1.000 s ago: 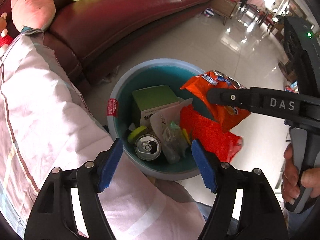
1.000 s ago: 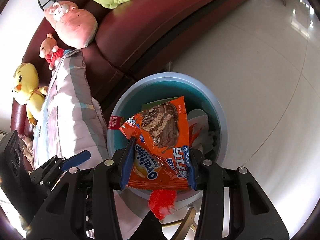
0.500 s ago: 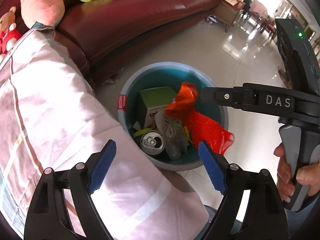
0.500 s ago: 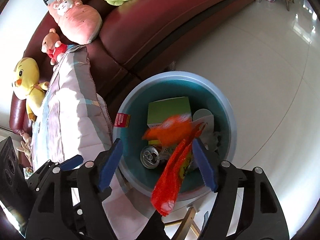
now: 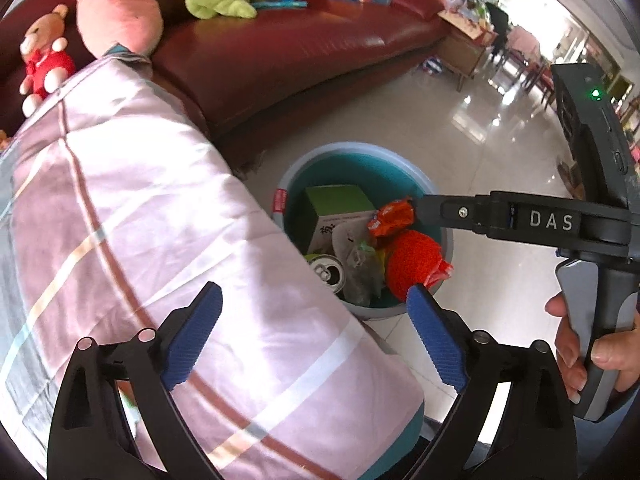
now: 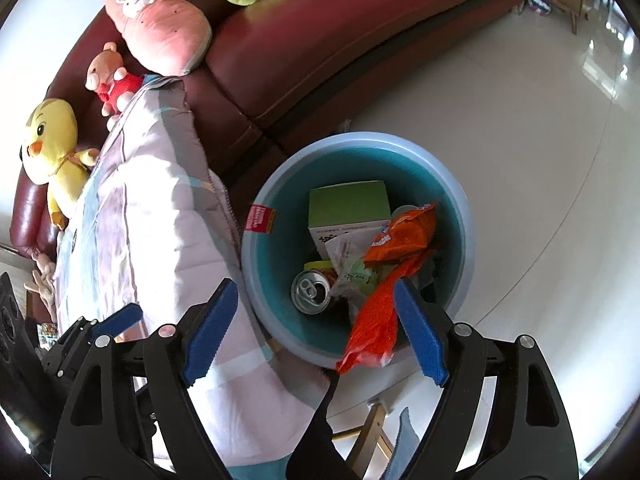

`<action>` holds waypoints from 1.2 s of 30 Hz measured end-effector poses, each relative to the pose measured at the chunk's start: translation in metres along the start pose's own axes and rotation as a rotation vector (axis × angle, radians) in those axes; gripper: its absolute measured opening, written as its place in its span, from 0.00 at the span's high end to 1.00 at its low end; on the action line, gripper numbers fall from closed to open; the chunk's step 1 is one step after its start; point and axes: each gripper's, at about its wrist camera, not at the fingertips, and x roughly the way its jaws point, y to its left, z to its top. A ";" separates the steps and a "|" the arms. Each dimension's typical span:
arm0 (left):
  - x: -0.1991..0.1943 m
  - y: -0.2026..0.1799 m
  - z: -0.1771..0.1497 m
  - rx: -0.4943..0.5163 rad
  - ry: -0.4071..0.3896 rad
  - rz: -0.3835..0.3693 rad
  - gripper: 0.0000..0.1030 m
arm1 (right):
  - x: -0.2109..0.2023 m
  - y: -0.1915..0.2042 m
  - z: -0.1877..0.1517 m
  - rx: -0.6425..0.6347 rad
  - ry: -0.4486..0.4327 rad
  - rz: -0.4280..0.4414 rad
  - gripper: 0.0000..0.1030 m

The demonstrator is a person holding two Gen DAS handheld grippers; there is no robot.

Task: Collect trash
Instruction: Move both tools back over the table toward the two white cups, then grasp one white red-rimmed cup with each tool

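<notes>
A round bin [image 5: 348,152] [image 6: 360,138], pale blue outside and teal inside, stands on the floor by the sofa. In it lie a green box [image 6: 348,202], an opened can [image 6: 310,290] [image 5: 330,274], a crumpled orange snack bag [image 6: 404,236] [image 5: 394,216] and clear wrappers. A red bag [image 6: 372,328] [image 5: 412,264] hangs over the bin's near rim. My right gripper [image 6: 315,292] hovers above the bin, jaws opening, pads touching nothing. My left gripper [image 5: 312,300] is above the quilt edge next to the bin, jaws opening, empty.
A pink checked quilt [image 5: 140,220] bulges left of the bin. Behind runs a dark red leather sofa [image 5: 300,52] with plush toys [image 6: 160,28]. Glossy tiled floor [image 6: 520,140] spreads to the right. A hand [image 5: 576,344] holds the right gripper's handle.
The right gripper let go of the orange snack bag, which dropped into the bin. Both grippers opened wider and drew up and back from the bin.
</notes>
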 end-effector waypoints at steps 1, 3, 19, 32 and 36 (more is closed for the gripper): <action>-0.005 0.003 -0.003 -0.006 -0.007 0.001 0.09 | -0.002 0.004 -0.002 -0.007 0.001 -0.004 0.23; -0.013 0.008 -0.008 -0.018 -0.018 0.004 0.08 | -0.006 0.013 -0.005 -0.021 -0.001 -0.007 0.23; -0.064 0.080 -0.067 -0.166 -0.077 0.043 0.06 | -0.013 0.099 -0.035 -0.157 0.034 -0.013 0.23; -0.084 0.149 -0.141 -0.291 -0.052 0.131 0.06 | 0.015 0.163 -0.072 -0.281 0.134 0.013 0.23; -0.077 0.156 -0.157 -0.318 -0.025 0.130 0.06 | 0.028 0.180 -0.082 -0.321 0.170 0.012 0.23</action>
